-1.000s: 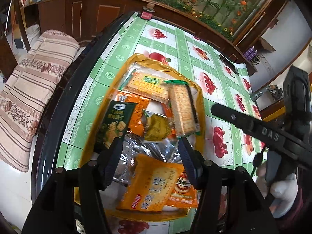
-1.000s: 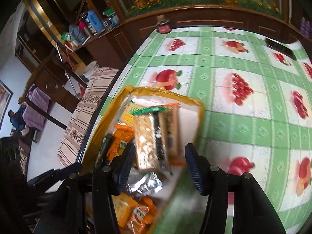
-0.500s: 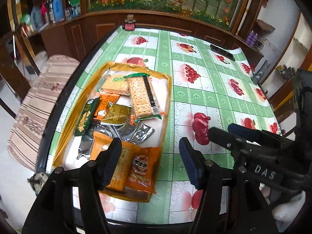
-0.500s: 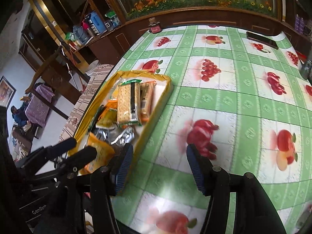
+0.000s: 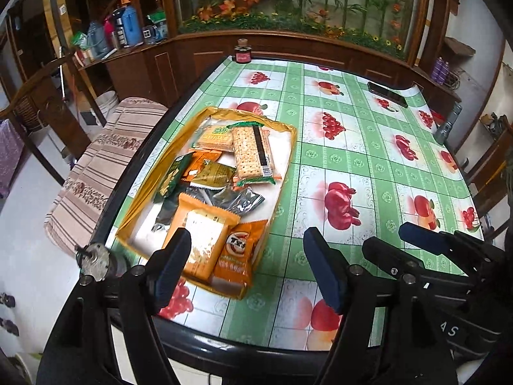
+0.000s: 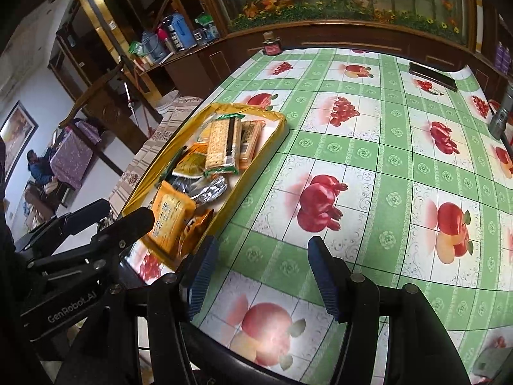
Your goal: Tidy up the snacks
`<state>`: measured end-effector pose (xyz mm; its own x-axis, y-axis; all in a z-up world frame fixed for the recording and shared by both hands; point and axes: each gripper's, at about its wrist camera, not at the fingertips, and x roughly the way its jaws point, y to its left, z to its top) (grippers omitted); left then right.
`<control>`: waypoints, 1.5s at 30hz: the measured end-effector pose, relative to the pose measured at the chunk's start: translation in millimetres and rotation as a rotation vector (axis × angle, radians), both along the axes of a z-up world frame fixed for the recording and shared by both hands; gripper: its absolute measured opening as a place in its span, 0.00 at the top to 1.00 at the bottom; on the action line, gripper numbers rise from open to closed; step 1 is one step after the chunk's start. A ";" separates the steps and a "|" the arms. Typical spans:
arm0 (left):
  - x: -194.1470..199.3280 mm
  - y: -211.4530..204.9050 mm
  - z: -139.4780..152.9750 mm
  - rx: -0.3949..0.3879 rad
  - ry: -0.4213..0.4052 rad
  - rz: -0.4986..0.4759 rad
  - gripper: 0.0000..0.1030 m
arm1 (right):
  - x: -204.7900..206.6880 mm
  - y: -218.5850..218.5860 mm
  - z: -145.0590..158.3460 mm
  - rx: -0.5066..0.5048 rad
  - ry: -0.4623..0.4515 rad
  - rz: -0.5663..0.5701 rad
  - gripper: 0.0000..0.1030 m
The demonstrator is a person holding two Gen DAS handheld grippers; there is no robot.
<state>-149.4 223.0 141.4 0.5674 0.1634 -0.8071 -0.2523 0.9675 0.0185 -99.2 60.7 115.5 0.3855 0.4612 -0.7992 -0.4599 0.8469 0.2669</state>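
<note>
Both grippers are held back over the near edge of the bench (image 5: 368, 147), above its green checked cloth with fruit prints. Left gripper (image 5: 247, 268): fingers spread wide, nothing between them, blue pads facing each other; it sits just short of the near end of the tray. Right gripper (image 6: 263, 276): fingers likewise apart and empty, over bare cloth to the right of the tray. The snacks lie in a shallow yellow-rimmed tray (image 5: 290, 157) on the left part of the bench, close to its left edge. Contents, far to near: a long cracker pack (image 5: 253, 154) with a dark stripe and green ends, lying lengthwise beside a smaller yellow biscuit pack (image 5: 214, 138); a dark green packet (image 5: 173, 173) tilted against the left rim; an olive packet (image 5: 213, 175) over small orange ones; crumpled silver foil wrappers (image 5: 237, 199) in the middle; a large orange bag (image 5: 202, 237) and a smaller orange packet (image 5: 235, 256) at the near end, the latter reaching the near rim. Elsewhere on the bench: a dark phone (image 5: 387, 93) at the far right, a small dark jar (image 5: 242, 54) at the far edge, a grey flashlight (image 5: 447, 126) standing near the right edge. A striped cushioned seat (image 5: 99, 166) stands left of the bench.
</note>
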 end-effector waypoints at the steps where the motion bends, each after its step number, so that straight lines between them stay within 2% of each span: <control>1: -3.2 -2.5 1.2 0.007 -0.003 0.004 0.30 | -2.5 -1.4 0.6 0.000 -0.002 0.004 0.41; 20: -23.1 -23.6 4.2 0.043 0.004 0.019 0.30 | -25.7 -20.7 6.2 -0.009 -0.034 0.030 0.39; 25: -26.3 -32.1 7.6 0.079 -0.011 0.018 0.30 | -25.9 -26.8 4.9 -0.016 -0.041 0.027 0.36; 28: -27.2 -40.3 13.2 0.129 -0.041 0.015 0.30 | -25.7 -31.6 7.1 -0.013 -0.059 0.023 0.36; 31: -31.1 -49.0 26.0 0.187 -0.108 0.016 0.30 | -26.9 -37.1 15.0 0.002 -0.106 0.014 0.36; 33: -37.5 -54.5 39.7 0.234 -0.186 0.022 0.29 | -29.0 -40.6 23.3 0.015 -0.152 0.006 0.36; 34: -43.9 -59.3 50.5 0.267 -0.251 0.024 0.26 | -30.7 -42.0 27.8 0.017 -0.181 0.000 0.36; 35: -49.3 -62.9 58.2 0.289 -0.298 0.026 0.16 | -33.4 -43.0 33.2 0.016 -0.220 -0.006 0.35; 38: -65.4 -70.7 81.2 0.350 -0.436 0.030 0.08 | -42.4 -45.3 48.7 0.007 -0.343 -0.027 0.25; 39: -70.7 -74.3 88.9 0.382 -0.477 0.035 0.00 | -45.9 -45.7 52.9 0.004 -0.381 -0.038 0.21; 42: -76.3 -77.3 97.4 0.452 -0.532 0.055 0.00 | -52.7 -46.1 64.3 -0.005 -0.484 -0.071 0.15; 45: -76.0 -76.0 95.2 0.506 -0.536 0.082 0.00 | -48.7 -44.5 64.3 -0.023 -0.497 -0.086 0.13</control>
